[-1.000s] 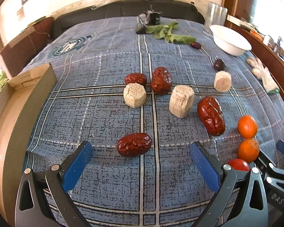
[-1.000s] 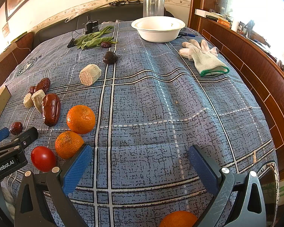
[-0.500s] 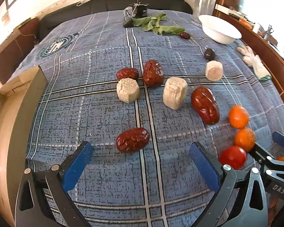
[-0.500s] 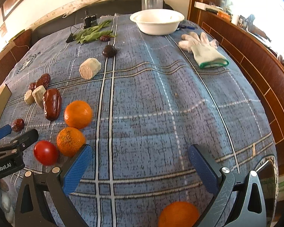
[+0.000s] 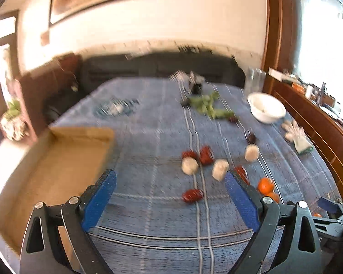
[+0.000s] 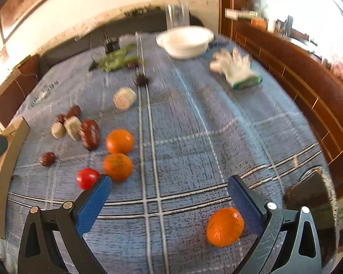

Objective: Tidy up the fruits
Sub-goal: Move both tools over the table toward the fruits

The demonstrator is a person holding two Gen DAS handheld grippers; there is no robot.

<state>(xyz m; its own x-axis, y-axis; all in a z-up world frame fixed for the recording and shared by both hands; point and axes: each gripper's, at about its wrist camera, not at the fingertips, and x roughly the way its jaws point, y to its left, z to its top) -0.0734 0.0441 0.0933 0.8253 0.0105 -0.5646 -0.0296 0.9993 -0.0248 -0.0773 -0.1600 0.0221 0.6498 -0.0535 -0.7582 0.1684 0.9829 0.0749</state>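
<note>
Fruits lie on a blue plaid cloth. In the right wrist view an orange lies on the cloth near my open, empty right gripper. Two more oranges and a red tomato lie to its left, with red dates and pale stem chunks. My left gripper is open and empty, raised above the cloth; a red date lies ahead between its fingers. Both views are blurred.
A cardboard box stands at the left edge. A white bowl, a glass, green beans and a white glove lie at the far end. A wooden ledge runs along the right.
Both grippers have lifted and tilted up and back, so more of the room shows. The cardboard box has come into the left view. No fruit has moved.
</note>
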